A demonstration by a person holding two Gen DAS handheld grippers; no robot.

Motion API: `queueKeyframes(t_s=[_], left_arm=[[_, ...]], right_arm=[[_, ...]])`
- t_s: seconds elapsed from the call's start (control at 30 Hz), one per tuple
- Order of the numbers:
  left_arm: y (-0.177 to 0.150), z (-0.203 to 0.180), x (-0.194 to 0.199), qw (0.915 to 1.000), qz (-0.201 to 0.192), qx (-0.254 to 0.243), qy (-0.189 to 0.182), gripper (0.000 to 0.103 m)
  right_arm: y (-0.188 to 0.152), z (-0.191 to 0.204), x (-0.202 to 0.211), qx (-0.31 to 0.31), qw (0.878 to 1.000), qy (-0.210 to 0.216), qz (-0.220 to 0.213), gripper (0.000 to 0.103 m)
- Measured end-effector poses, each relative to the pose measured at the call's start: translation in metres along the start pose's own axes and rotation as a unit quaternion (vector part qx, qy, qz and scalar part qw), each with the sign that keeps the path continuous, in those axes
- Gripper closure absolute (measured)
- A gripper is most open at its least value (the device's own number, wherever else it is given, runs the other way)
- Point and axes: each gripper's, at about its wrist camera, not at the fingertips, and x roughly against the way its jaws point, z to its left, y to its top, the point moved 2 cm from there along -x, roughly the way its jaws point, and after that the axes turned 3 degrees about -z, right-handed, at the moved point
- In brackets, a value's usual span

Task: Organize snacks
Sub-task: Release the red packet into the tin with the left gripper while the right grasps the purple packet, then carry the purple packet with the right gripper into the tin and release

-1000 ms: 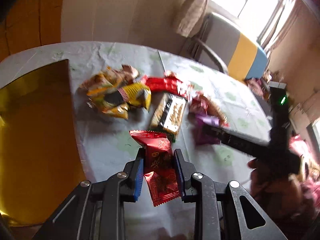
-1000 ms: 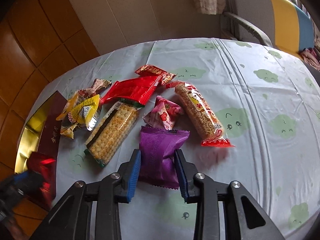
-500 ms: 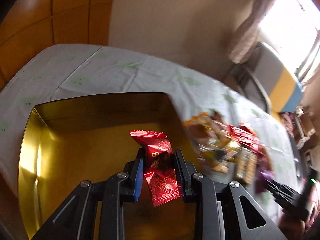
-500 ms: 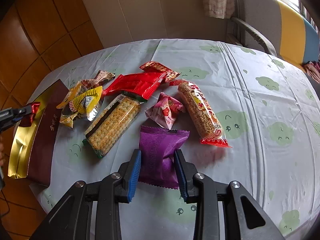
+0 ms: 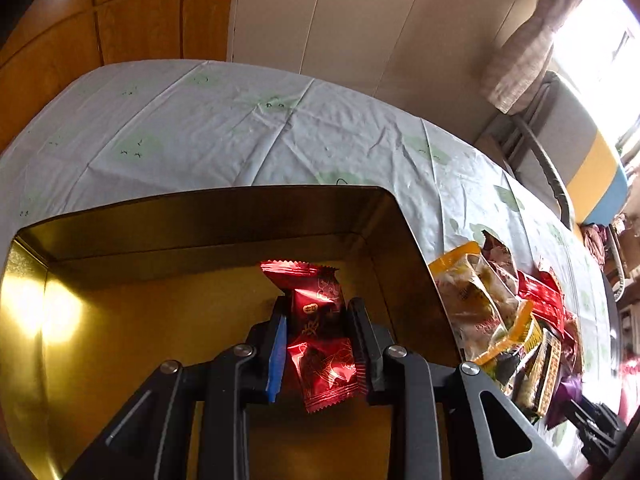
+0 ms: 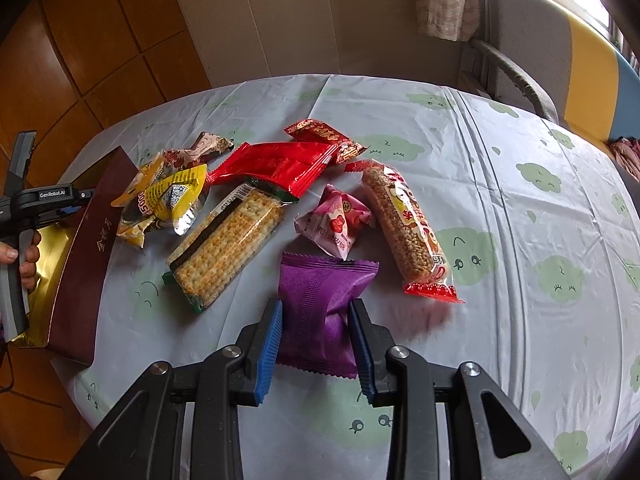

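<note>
"GenRobot.AI" in white on the black left gripper (image 6: 44, 194), gold Chinese characters, not clearly legible, on the dark red box side (image 6: 86, 256), snack wrapper print too small to read

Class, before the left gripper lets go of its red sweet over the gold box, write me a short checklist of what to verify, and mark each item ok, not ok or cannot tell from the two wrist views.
1. Left gripper shut on the red sweet: ok.
2. Sweet above the inside of the gold box, within its walls: ok.
3. Box floor under the sweet free of other things: cannot tell, the gripper hides part of it.
4. Height of the sweet above the box floor: cannot tell.
5. Right gripper grips the purple packet: ok.
6. Right gripper well away from the box: ok.
</note>
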Motion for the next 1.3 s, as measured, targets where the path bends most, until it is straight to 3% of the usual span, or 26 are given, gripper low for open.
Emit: queueKeyframes(t_s=[0.13,0.2,0.37,0.5,0.6,0.73,0.93,1.1,1.3], left_arm=[[-0.001,0.0,-0.004,1.0,0.0,0.001,0.001,0.071],[-0.002,0.001,-0.003,1.0,0.001,0.002,0.002,0.06],[-0.008,0.01,0.01,0.9998,-0.005,0.017,0.009,0.045],[-0.02,0.02,0.034,0.9991,-0.021,0.028,0.025,0.044],[-0.038,0.025,0.061,0.9971,-0.043,0.025,0.057,0.043],[-0.064,0.029,0.09,0.995,-0.066,0.025,0.071,0.042],[-0.092,0.038,0.119,0.9911,-0.09,0.03,0.093,0.04],[-0.105,0.055,0.137,0.9868,-0.106,0.042,0.115,0.039],[-0.111,0.072,0.145,0.984,-0.112,0.062,0.124,0.039]], right_arm=[[0.0,0.0,0.0,-0.001,1.0,0.0,0.0,0.069],[0.0,0.0,0.0,-0.001,1.0,0.001,0.0,0.069],[-0.001,-0.001,0.0,0.0,1.0,0.002,-0.003,0.069],[-0.003,0.003,0.004,0.01,1.0,0.003,-0.004,0.07],[-0.004,0.007,0.007,0.014,1.0,0.006,-0.003,0.071],[0.002,0.023,0.023,0.018,0.999,0.035,-0.018,0.072],[0.028,0.096,0.045,0.097,0.989,0.104,-0.039,0.072],[0.043,0.188,0.041,0.206,0.965,0.158,-0.024,0.072],[0.041,0.274,-0.003,0.302,0.941,0.149,0.026,0.071]])
